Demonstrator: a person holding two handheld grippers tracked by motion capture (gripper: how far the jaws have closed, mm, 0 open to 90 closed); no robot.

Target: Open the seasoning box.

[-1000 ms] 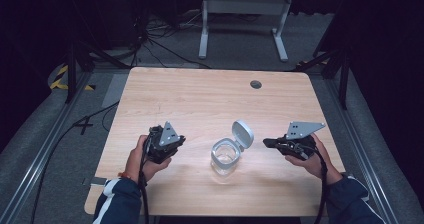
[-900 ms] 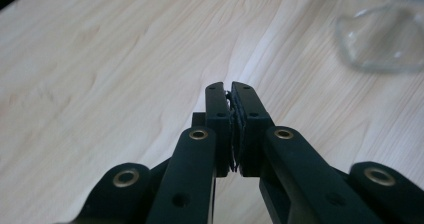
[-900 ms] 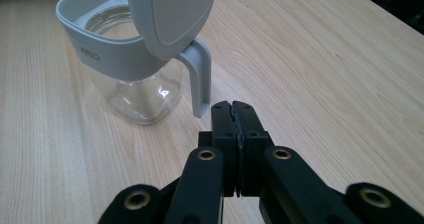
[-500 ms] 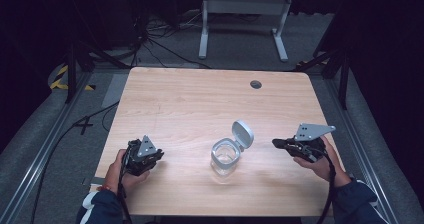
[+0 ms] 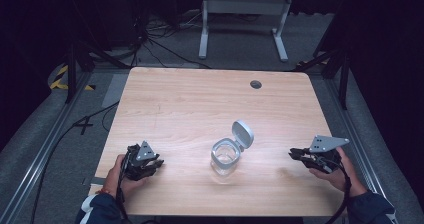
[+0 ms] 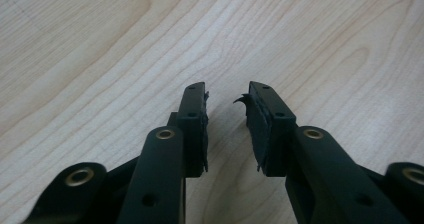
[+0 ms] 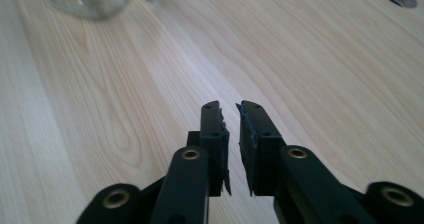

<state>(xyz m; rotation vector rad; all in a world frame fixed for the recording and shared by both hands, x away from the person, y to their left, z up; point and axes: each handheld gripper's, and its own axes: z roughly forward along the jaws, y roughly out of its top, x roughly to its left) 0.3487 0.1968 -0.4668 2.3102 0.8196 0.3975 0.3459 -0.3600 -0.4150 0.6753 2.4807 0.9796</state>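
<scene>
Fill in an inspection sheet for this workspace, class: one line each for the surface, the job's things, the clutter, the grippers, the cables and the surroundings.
Surface: pale wooden table, with a round grommet hole near its far edge.
Job's things: clear glass jar upright near the front centre, its hinged lid flipped open; contents cannot be told.
Clutter: nothing seen.
Grippers: left gripper near the front left corner, jaws apart, holding nothing; right gripper near the front right, jaws slightly apart, holding nothing.
Cables: one trails from each gripper along the forearm; more lie on the floor beyond the table.
Surroundings: dark room, grey floor, white metal stand behind the table.
</scene>
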